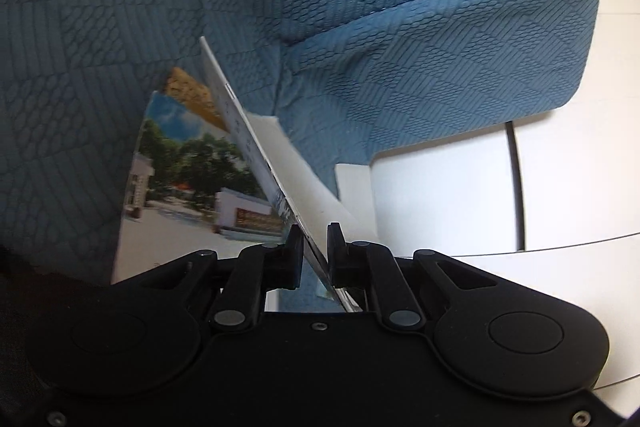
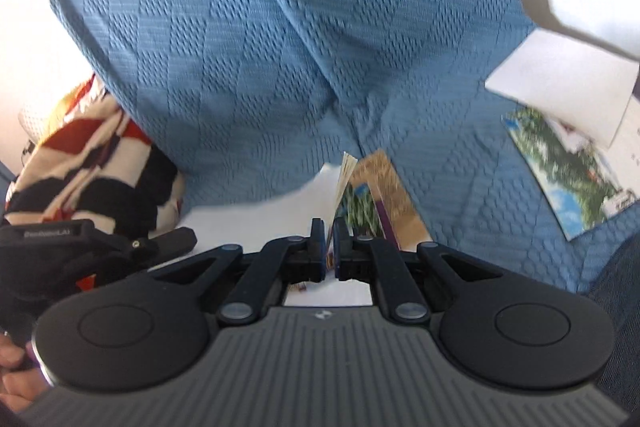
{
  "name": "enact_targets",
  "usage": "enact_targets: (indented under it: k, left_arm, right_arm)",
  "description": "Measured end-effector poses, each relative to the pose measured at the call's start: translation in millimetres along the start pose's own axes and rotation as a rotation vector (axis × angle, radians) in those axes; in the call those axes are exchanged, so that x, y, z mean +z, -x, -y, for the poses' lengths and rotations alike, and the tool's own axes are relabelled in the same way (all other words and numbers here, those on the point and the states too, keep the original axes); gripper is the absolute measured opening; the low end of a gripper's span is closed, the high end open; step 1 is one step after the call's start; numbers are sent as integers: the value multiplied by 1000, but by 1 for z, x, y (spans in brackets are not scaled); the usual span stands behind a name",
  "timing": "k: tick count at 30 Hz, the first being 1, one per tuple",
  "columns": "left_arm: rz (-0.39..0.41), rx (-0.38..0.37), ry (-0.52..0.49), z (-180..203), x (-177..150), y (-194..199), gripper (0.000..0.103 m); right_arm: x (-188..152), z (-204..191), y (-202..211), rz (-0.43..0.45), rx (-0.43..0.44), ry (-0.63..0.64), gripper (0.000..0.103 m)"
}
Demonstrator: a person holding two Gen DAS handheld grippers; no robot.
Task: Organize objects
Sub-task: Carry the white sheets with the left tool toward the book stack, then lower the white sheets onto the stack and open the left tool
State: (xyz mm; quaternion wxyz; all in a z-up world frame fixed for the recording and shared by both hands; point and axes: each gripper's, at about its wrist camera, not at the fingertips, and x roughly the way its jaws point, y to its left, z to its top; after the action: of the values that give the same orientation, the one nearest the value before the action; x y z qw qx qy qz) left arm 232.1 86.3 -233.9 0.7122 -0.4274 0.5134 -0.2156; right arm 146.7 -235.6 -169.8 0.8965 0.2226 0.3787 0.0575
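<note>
Here, blue textured sofa [image 1: 400, 7] filling both wrist views, white floor [image 1: 560, 187] beyond its edge at right in the left view.

Left gripper [image 1: 315, 227] — jaws nearly closed, clamped on the near edge of a thin booklet [image 1: 276, 163], held edge-on and tilted, running away to upper left over the seat. White underside facing right, print on the left face. Flat on the seat just left of it, a photo booklet [image 1: 180, 179] with trees, sky and a low wall; partly under the held one. Past its far corner, a tan cover [image 1: 192, 95] peeking out, edge only.

Right gripper [image 2: 329, 227] — jaws drawn almost together, pinching a small booklet [image 2: 348, 187] at its near corner; pages fanned a little at the far end, green picture and tan cover showing to the right of the jaws. Blurred, so title unreadable. Booklet above the seat near the crease between cushions. Well off to the far right on the seat, a second photo booklet [image 2: 568, 171] with a white sheet [image 2: 560, 87] lying across its far end. At left, a cushion [image 2: 88, 163] in red, black and cream against the sofa. At lower left, part of a hand [image 2: 12, 367] and a black device [image 2: 60, 251].
</note>
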Motion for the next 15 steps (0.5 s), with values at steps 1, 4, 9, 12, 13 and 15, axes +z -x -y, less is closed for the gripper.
enact_targets:
  k: [1,4,9,12,13,15]
  left_arm:
    - [-3,12,4,-4,-1,-1,10]
    - [2,61,1,-14,-4,-2,9]
    - [25,125,49,-34,-5,-2,9]
    - [26,148,57,-40,-6,-5,9]
    - [27,159,55,-41,-7,-5,9]
    - [35,186,51,-41,-6,-8,10]
  right_arm:
    - [-3,0,-1,-11,-3,1,7]
    - [-14,0,-6,-43,-9,9,7]
    - [-30,-2,-16,-102,-11,19,7]
    - [-37,-4,-22,-130,-18,23,7]
    - [-39,-4,-24,-139,-22,25,7]
    - [-44,-5,-29,-160,-28,27,7]
